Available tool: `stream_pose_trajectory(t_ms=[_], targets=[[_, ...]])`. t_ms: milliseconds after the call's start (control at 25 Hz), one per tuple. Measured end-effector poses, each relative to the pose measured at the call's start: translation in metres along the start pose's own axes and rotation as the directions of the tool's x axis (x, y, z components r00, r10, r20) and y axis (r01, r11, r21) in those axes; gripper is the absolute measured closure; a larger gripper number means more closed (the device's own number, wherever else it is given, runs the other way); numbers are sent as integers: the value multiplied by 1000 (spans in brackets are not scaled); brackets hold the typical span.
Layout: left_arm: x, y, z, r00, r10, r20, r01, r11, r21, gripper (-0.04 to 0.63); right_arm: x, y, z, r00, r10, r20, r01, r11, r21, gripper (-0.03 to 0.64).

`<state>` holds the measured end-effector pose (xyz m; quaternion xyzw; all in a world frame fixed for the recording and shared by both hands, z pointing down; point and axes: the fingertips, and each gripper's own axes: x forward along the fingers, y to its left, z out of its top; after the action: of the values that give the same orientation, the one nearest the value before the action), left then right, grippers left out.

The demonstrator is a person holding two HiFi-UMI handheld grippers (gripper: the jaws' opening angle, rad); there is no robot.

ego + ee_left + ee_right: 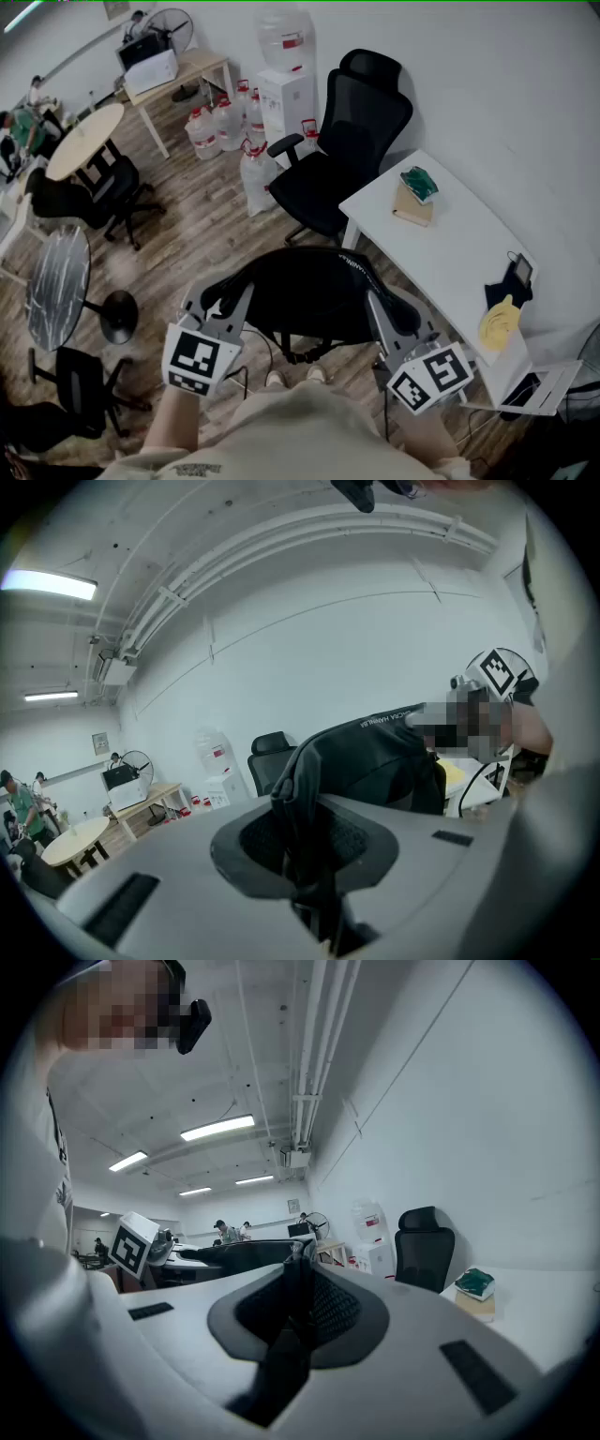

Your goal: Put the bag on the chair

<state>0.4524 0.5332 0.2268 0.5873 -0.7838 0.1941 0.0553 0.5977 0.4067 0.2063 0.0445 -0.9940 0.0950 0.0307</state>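
A black bag (314, 292) hangs in the air between my two grippers, close in front of the person. My left gripper (223, 302) is shut on the bag's left strap (302, 789), and my right gripper (401, 317) is shut on the right strap (296, 1288). Beyond the bag stands a black office chair (336, 164) with a bare seat, also visible in the left gripper view (270, 757) and the right gripper view (424, 1249). The bag's body (375, 759) stretches toward the right gripper's marker cube (502, 673).
A white table (450, 253) stands to the right of the chair, bearing a book with a green object (417, 192) and a yellow item (499, 323). A water dispenser (286, 84) and several water bottles (225, 122) stand behind the chair. A round table (82, 141) and other chairs are at left.
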Motion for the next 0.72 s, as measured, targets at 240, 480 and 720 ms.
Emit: stream_pose_trajectory(t_ms=[240,480,720], targets=[[7,-12,2,1000,3,-2,-3,1000,-10,525,-8,-12,-1,1000,4,6,-4,1000,15,560],[13,-21,4,1000,8,-10,-8,1000,-11,525,-13,-22,-3,1000,12,-1,-12,1000,21,560],[19,-29,5,1000,16,-22,-17,1000,-25,525,-18,-31,-4,1000,25,-1,-25,999,29,560]])
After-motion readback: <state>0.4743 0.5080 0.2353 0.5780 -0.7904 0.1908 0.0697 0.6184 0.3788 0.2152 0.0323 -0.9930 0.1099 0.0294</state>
